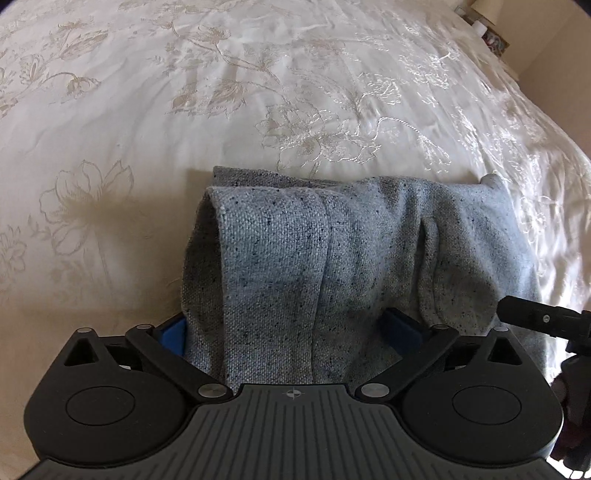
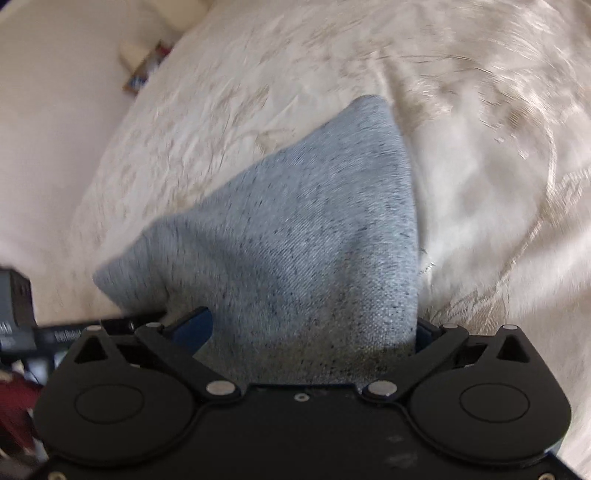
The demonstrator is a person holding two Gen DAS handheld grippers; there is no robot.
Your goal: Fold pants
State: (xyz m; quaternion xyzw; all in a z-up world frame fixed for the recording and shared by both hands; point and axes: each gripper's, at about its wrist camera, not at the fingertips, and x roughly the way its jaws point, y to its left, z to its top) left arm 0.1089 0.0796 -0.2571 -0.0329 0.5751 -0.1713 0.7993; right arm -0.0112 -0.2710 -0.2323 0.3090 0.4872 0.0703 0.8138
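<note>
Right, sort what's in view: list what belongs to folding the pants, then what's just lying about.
Part of the job:
- grey pants, folded on the bedspread
- left gripper, fingers spread wide, cloth between them
- right gripper, fingers spread wide, cloth between them

Just lying about:
- floral bedspread, the work surface only
- small items beside the bed, too small to identify
</note>
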